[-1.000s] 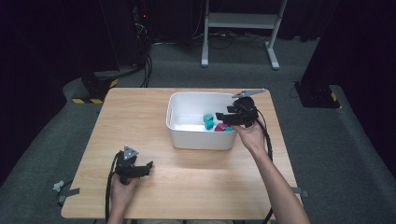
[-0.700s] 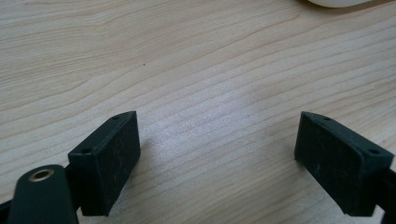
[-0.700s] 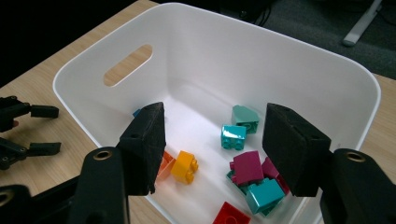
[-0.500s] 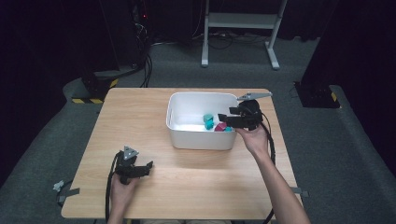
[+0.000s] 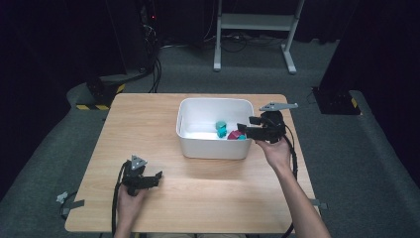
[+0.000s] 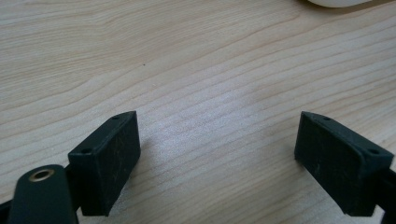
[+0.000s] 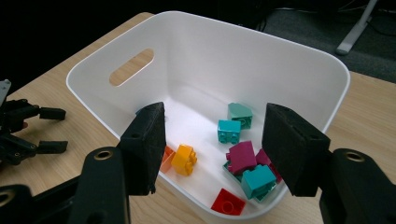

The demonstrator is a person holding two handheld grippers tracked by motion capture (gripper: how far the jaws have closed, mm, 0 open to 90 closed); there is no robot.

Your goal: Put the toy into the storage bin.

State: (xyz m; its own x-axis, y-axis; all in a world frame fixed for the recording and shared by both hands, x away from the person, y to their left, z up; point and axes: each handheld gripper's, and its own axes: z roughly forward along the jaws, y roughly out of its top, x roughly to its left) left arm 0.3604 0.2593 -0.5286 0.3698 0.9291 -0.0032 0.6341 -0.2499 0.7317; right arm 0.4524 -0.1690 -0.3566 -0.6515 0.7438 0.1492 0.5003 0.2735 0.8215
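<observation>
Low in the right gripper view lies a loose heap of toy bricks (image 7: 240, 156) on the floor of the white tub (image 7: 299, 60): a magenta brick (image 7: 242, 157) sits at lower centre-right with a teal brick (image 7: 258, 180) leaning against it just below, two more teal ones (image 7: 235, 122) stand a little above, a yellow brick (image 7: 184, 159) rests left of centre beside an orange one half hidden by the jaw, and a flat red brick (image 7: 227, 202) lies near the bottom edge. We judge the job to be sorting or fetching these bricks, and it looks to be at an early or in-between point, since all of them sit in the tub, none lies on the wooden table (image 5: 148, 129), and nothing is gripped. Our right gripper (image 7: 212, 144) hangs over the tub's near rim with its jaws spread and bare, framing the magenta and teal pieces from above without touching them; a pick would call for lowering into the tub. In the high view that gripper sits at centre-right, over the tub's right edge. Our left gripper (image 6: 219, 154) rests well apart at the lower left of the high view, jaws wide open over bare wood, the tub's edge just peeking in at the top of its own view.
</observation>
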